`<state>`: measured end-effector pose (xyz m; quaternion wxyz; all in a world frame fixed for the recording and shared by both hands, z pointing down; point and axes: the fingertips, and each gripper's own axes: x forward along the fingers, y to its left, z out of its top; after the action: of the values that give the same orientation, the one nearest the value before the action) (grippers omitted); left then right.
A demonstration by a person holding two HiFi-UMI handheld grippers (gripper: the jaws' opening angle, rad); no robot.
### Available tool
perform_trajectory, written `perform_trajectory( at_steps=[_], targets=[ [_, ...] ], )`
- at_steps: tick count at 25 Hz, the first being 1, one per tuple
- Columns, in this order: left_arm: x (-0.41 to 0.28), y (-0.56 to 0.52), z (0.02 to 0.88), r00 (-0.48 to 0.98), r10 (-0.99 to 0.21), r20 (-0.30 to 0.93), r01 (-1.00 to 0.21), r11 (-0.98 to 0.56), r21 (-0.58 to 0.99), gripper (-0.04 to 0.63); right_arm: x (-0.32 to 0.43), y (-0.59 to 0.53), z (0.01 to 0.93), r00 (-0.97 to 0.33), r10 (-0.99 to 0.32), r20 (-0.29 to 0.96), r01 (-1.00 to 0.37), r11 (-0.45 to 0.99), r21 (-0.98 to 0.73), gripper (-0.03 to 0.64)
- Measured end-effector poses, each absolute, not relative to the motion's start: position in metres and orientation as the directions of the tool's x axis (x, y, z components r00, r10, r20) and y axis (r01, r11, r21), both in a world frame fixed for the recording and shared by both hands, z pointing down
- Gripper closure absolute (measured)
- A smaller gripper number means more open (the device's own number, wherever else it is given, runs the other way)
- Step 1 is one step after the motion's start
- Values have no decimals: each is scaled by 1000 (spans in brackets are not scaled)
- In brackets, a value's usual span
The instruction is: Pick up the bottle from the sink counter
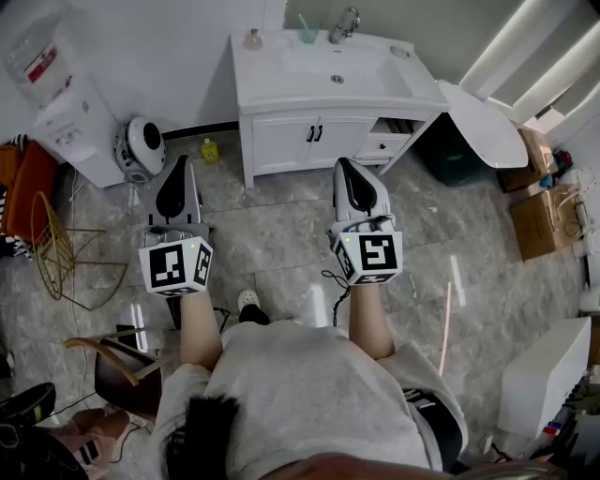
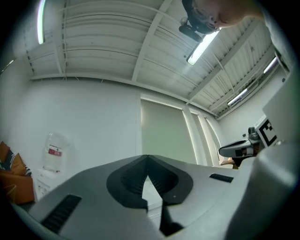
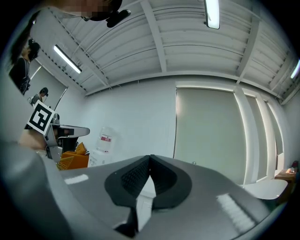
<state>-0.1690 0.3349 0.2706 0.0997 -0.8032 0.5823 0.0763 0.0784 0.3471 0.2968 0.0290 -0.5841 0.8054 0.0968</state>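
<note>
A small pinkish bottle (image 1: 253, 39) stands at the back left of the white sink counter (image 1: 272, 82), far ahead of me. A teal cup (image 1: 307, 34) and the faucet (image 1: 344, 23) stand to its right. My left gripper (image 1: 179, 161) and right gripper (image 1: 343, 163) are held side by side over the floor, well short of the counter. Both are shut with nothing between their jaws. Both gripper views tilt upward at wall and ceiling; the left gripper (image 2: 148, 157) and right gripper (image 3: 150, 157) show pads pressed together. The bottle is hidden in those views.
A water dispenser (image 1: 66, 103) and a round white appliance (image 1: 141, 147) stand at the left wall. A yellow bottle (image 1: 209, 150) sits on the floor by the vanity. The vanity's right drawer (image 1: 394, 131) is open. A wire chair (image 1: 58, 253) is left, cardboard boxes (image 1: 544, 211) right.
</note>
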Motion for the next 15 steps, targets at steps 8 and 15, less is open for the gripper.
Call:
perform_trajectory(
  at_steps=[8, 15],
  targets=[
    [-189, 294, 270, 332, -909, -250, -943, -326, -68, 589, 61, 311, 296, -288, -940, -185, -957, 275, 93, 606],
    [-213, 246, 262, 357, -894, -271, -933, -356, -56, 588, 37, 274, 289, -263, -944, -200, -964, 251, 86, 606]
  ],
)
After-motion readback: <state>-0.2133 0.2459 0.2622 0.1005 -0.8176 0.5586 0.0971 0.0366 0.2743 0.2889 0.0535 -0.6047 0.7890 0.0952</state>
